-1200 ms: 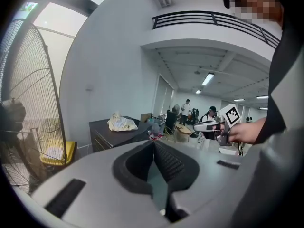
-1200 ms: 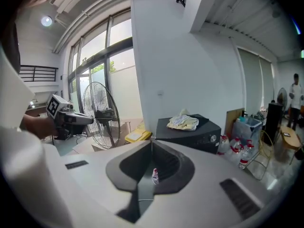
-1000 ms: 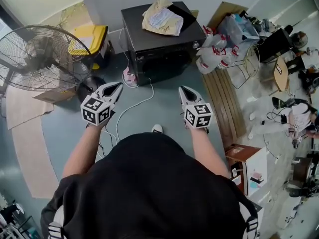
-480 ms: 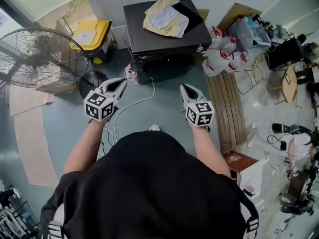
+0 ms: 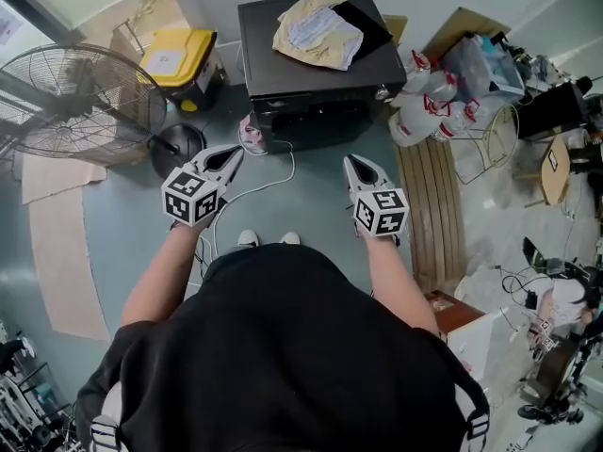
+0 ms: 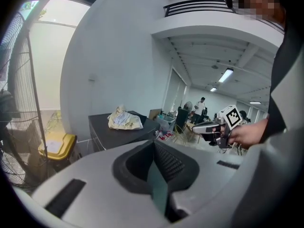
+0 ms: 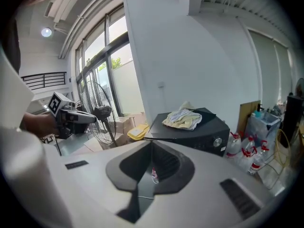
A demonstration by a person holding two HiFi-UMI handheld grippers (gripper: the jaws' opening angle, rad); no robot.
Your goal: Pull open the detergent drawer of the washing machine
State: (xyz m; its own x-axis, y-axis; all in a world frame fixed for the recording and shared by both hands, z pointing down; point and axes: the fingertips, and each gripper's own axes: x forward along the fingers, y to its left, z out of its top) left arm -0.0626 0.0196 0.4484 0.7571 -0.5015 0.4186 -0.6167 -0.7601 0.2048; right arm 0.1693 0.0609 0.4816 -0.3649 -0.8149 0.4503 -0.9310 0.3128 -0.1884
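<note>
Grey floor (image 5: 311, 191) carries the washing machine (image 5: 320, 83), cloth (image 5: 316, 31) heaped on top (yellow-lidded bin (image 5: 184, 59) beside, closed) — left gripper (image 5: 229, 156) and right gripper (image 5: 356, 166): jaws together, holding nothing.

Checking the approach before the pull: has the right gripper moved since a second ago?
Yes. The right gripper has advanced toward the washing machine: the brown box on the floor now lies farther behind it.
</note>
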